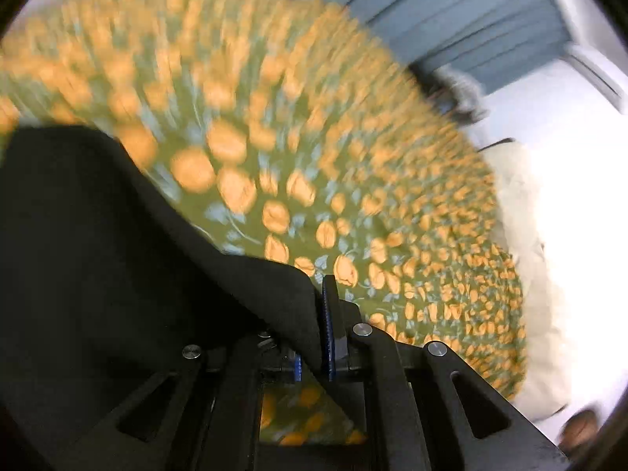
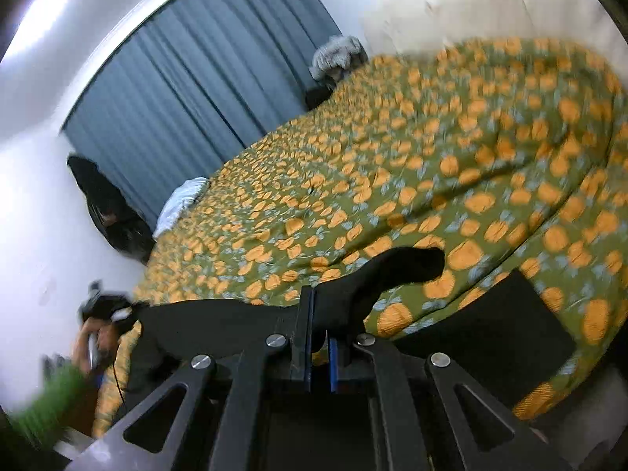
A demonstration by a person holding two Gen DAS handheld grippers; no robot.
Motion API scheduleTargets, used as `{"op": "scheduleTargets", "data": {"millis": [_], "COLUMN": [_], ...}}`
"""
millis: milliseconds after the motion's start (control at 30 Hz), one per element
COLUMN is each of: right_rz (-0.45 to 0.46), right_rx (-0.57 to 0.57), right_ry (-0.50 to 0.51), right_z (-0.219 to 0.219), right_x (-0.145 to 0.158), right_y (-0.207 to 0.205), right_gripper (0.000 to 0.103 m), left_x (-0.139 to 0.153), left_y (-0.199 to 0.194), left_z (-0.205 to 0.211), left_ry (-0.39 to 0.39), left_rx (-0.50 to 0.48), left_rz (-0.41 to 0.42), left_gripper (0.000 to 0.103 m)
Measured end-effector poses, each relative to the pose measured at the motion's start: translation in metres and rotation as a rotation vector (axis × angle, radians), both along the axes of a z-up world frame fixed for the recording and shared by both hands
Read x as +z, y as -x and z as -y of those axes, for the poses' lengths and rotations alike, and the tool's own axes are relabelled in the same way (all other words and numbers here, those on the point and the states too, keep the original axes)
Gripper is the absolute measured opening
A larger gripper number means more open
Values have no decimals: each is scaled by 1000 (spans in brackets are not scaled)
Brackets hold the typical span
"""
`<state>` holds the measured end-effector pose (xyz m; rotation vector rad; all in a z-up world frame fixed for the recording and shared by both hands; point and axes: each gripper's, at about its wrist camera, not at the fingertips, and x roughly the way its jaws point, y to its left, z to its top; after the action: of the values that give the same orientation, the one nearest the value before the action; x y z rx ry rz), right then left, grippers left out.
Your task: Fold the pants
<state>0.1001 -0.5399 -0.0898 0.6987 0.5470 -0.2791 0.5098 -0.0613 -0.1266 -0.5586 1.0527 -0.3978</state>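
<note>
The black pants (image 1: 117, 255) are held by both grippers above a bed spread (image 1: 314, 137) printed with orange flowers on green. In the left wrist view, the left gripper (image 1: 314, 337) is seen clamped on a fold of the black cloth, which is drawn up over its left finger and fills the space to the left of it. The ribbed blue pad of the right finger (image 1: 329, 329) is pressed against the cloth edge. This view is heavily blurred, so the exact lie of the fabric beyond the gripper can only be guessed at.

In the right wrist view, the right gripper (image 2: 320, 337) is closed on another part of the pants (image 2: 376, 278), with a curled tongue of black cloth standing up just ahead and to the right of its fingers. More black fabric is spread to the left and to the right of the gripper, resting on the bed spread (image 2: 451, 137). Far to the left of it, the person's left hand (image 2: 96, 343) and a green sleeve (image 2: 47, 404) are seen, holding the other device. Blue curtains (image 2: 188, 78) are hung well beyond the bed, and a white pillow (image 2: 180, 200) is laid at the bed's far left edge.
</note>
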Motion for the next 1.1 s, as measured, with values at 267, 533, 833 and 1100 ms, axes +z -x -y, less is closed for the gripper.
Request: {"op": "scheduleTargets", "data": {"millis": [267,533,833,1100], "right_rz": [-379,-568,-607,-643], "right_rx": [30,15,-53,-132], "right_ry": [-23,69,121,142], "right_z": [20,26,54,84], "right_x": [-81,-116,-108,-118], "right_y": [-10,14,34,43], "right_gripper": [7,7,7,7], "left_x": [-86,-95,-94,-101], "left_y": [199,213,225,245], "left_z": [-47,-19,20,56], "left_ry": [-201,-219,-279,-300], "left_rx": [46,-34,-190,-318], "left_rz": [-164,-157,-116,-117], "left_gripper": [9,9,10,11]}}
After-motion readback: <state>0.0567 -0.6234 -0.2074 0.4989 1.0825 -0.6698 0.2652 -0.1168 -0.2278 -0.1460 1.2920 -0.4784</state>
